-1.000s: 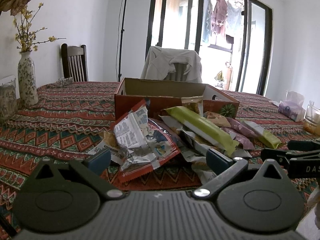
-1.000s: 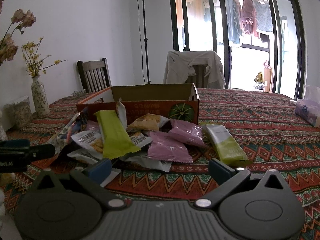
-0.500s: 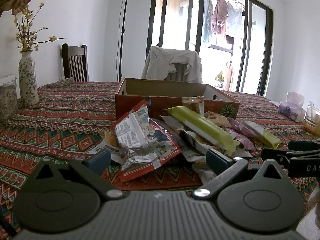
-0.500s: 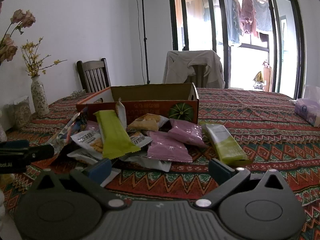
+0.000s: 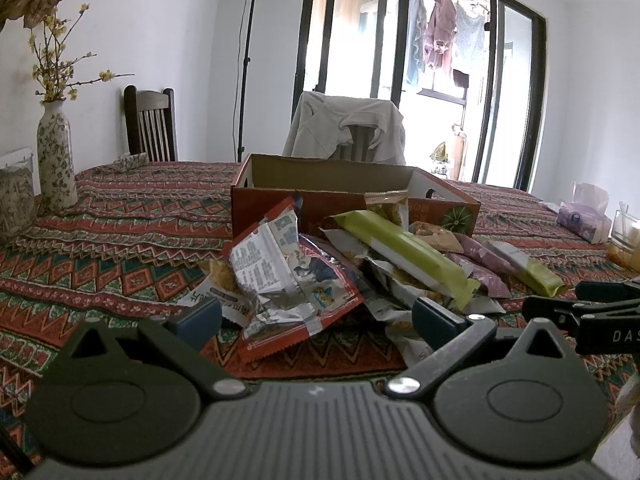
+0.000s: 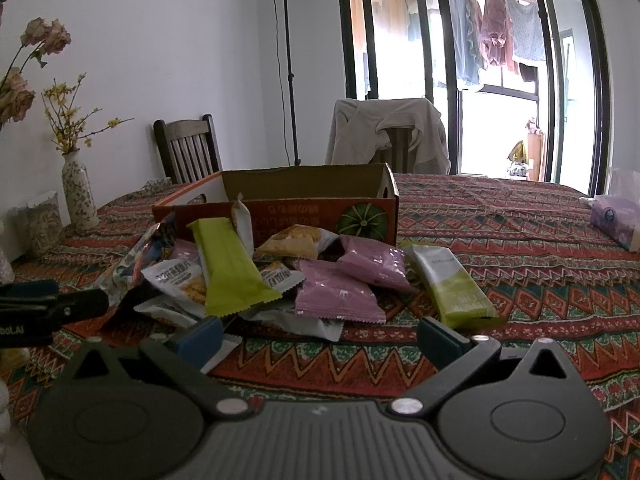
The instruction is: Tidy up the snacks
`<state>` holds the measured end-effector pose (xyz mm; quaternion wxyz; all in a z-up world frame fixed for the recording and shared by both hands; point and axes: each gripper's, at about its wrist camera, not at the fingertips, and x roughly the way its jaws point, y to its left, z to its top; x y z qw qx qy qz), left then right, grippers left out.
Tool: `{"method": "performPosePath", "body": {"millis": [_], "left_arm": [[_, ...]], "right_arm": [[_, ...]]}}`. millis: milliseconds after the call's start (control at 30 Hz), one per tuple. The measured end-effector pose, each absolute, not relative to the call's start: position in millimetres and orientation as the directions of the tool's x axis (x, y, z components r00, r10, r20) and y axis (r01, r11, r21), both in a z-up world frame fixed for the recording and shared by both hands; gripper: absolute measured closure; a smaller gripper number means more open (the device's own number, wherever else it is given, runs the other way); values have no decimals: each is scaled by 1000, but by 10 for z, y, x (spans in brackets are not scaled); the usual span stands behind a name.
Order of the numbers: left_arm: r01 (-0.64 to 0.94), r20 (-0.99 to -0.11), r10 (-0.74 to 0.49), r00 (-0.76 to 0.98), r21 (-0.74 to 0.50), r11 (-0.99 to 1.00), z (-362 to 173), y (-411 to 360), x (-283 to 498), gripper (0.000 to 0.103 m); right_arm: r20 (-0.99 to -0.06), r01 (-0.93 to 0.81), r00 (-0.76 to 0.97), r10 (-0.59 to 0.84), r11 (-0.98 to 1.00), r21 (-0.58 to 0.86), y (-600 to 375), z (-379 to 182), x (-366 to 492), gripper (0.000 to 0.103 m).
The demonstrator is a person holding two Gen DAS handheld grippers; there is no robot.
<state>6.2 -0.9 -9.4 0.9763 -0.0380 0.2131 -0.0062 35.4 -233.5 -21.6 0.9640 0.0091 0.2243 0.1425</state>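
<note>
A heap of snack packets lies on the patterned tablecloth in front of an open cardboard box [image 5: 328,184] [image 6: 304,196]. In the left wrist view a red and silver packet [image 5: 288,284] sits nearest, with a long green bar [image 5: 404,252] behind it. My left gripper [image 5: 316,320] is open just short of the red packet, holding nothing. In the right wrist view I see a green bar [image 6: 228,272], two pink packets [image 6: 336,292], and a green and white bar [image 6: 452,284]. My right gripper [image 6: 320,336] is open, low over the cloth before the pink packets.
A flowered vase [image 5: 54,156] [image 6: 78,192] and a jar [image 5: 14,204] stand at the left. A tissue pack [image 6: 616,216] lies at the right. Two chairs [image 6: 188,152] stand behind the table, one draped with a jacket [image 6: 388,136]. Each gripper shows at the edge of the other's view.
Both views have shifted only very slightly; the packets and box have not moved, and both grippers stay open.
</note>
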Motion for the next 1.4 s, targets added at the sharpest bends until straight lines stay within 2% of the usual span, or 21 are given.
{"method": "performPosePath", "body": {"millis": [267, 433, 533, 733, 867, 1067, 1133, 1200, 1300, 1400], "left_arm": [[-17, -416, -18, 909, -82, 996, -115, 31, 67, 0], [-48, -408, 11, 913, -81, 996, -80, 97, 97, 0], [-67, -406, 27, 913, -85, 994, -63, 147, 135, 0], [-109, -411, 61, 910, -95, 989, -57, 264, 199, 0], [-144, -418, 89, 904, -103, 984, -58, 355, 200, 0], [-175, -426, 109, 898, -118, 978, -55, 442, 197, 0], [-178, -426, 112, 898, -117, 977, -49, 443, 197, 0], [-179, -428, 114, 897, -115, 977, -47, 442, 205, 0], [-181, -431, 115, 895, -116, 977, -48, 450, 219, 0], [-191, -440, 124, 890, -111, 975, -43, 471, 250, 0]], "right_arm": [[-424, -258, 865, 268, 963, 81, -2357, -231, 359, 0], [-429, -174, 886, 177, 984, 46, -2540, -163, 572, 1], [-444, -153, 882, 157, 987, 47, -2675, -101, 764, 7], [-502, -63, 864, 27, 997, -54, -2808, -116, 1282, 20], [-568, -64, 823, -4, 993, -101, -2841, -256, 1624, 34], [-649, -95, 760, 39, 994, -52, -2847, -412, 1965, 38], [-651, -104, 756, 66, 994, -20, -2856, -424, 2001, 46], [-651, -118, 754, 90, 993, 1, -2848, -432, 2015, 61], [-639, -99, 766, 70, 995, -10, -2831, -422, 1940, 66], [-589, -93, 805, 74, 996, -2, -2848, -364, 1754, 68]]}}
